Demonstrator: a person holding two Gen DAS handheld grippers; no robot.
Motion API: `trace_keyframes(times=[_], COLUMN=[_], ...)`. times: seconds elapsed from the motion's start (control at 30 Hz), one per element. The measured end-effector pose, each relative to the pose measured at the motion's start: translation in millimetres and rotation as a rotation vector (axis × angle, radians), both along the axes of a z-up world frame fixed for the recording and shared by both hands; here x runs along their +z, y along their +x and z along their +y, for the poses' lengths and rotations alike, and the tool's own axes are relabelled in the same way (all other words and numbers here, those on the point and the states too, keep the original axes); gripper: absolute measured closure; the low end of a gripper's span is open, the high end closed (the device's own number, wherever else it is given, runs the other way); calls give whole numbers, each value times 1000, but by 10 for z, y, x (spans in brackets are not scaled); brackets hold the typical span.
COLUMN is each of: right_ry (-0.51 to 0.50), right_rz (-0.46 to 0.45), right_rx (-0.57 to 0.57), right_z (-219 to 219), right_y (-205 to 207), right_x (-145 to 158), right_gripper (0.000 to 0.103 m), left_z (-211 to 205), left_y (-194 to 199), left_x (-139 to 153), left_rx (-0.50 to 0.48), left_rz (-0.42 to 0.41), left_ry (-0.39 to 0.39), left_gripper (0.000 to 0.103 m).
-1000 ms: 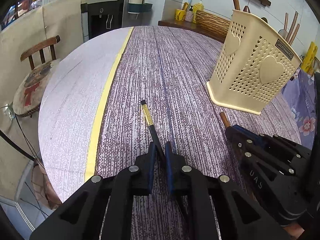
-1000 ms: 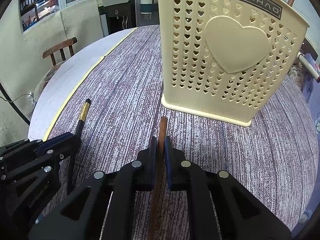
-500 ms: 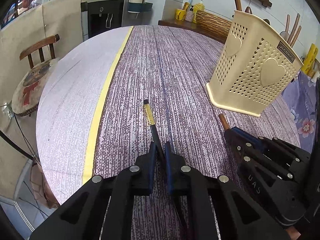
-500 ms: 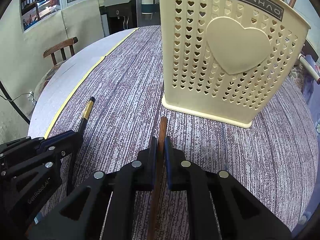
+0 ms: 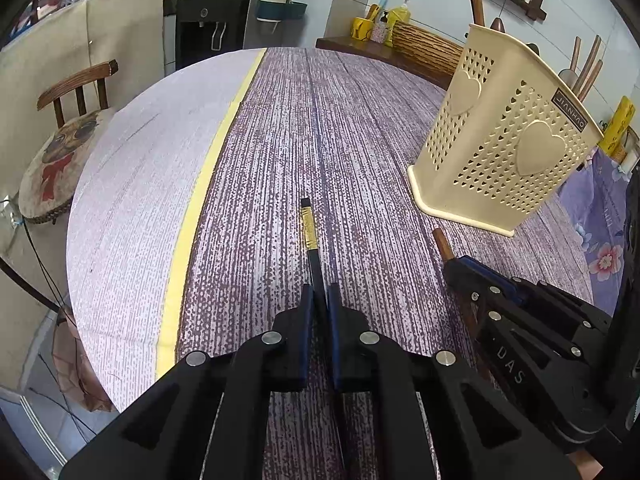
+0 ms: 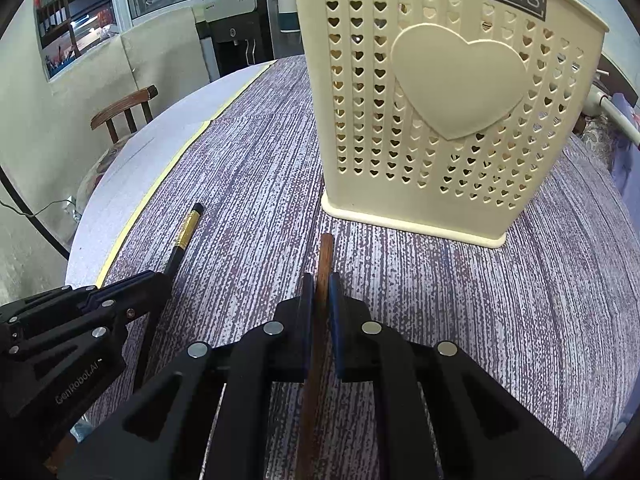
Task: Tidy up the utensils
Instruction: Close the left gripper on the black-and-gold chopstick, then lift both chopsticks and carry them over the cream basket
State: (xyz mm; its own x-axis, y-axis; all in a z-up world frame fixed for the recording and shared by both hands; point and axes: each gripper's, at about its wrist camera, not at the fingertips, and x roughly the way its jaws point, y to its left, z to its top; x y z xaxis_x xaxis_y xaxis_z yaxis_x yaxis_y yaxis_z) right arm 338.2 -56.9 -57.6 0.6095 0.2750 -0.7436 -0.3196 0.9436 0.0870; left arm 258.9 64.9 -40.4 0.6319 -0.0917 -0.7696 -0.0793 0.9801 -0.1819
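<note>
A black chopstick point(image 5: 310, 232) with a gold band sticks forward from my left gripper point(image 5: 319, 294), which is shut on it just above the purple tablecloth. The same chopstick point(image 6: 188, 228) shows at the left of the right wrist view, ahead of the left gripper point(image 6: 160, 280). My right gripper point(image 6: 319, 284) is shut on a brown wooden chopstick point(image 6: 325, 252) that points toward the cream utensil holder point(image 6: 448, 104) with heart-shaped holes. In the left wrist view the holder point(image 5: 504, 140) stands at the right, and the right gripper point(image 5: 454, 266) holds the brown chopstick point(image 5: 440, 240) beside it.
The round table point(image 5: 132, 184) has a pale left part and a yellow stripe point(image 5: 200, 196). A wooden chair point(image 5: 60, 120) with a cushion stands at the left. A water dispenser point(image 5: 208, 12) and a shelf with bottles are behind the table. Wooden handles rise from the holder.
The black chopstick's gold tip has shifted slightly right and away in the left wrist view. Both grippers have stayed in place, each shut on its chopstick.
</note>
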Motion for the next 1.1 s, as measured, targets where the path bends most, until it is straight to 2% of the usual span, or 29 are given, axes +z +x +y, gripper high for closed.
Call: trace_keyframes(times=[0.7, 1.1], right_ry=[-5, 62], right_rz=[-7, 14], right_rx=[8, 17], right_z=[35, -75], right_y=[-24, -42], right_x=[-8, 7], right_gripper=[94, 94], left_z=[-60, -34], left_y=[-14, 3], left_x=[3, 26], left_rx=[-12, -19], left_rz=[-3, -9], left_ry=[21, -8], left_gripper=[95, 95])
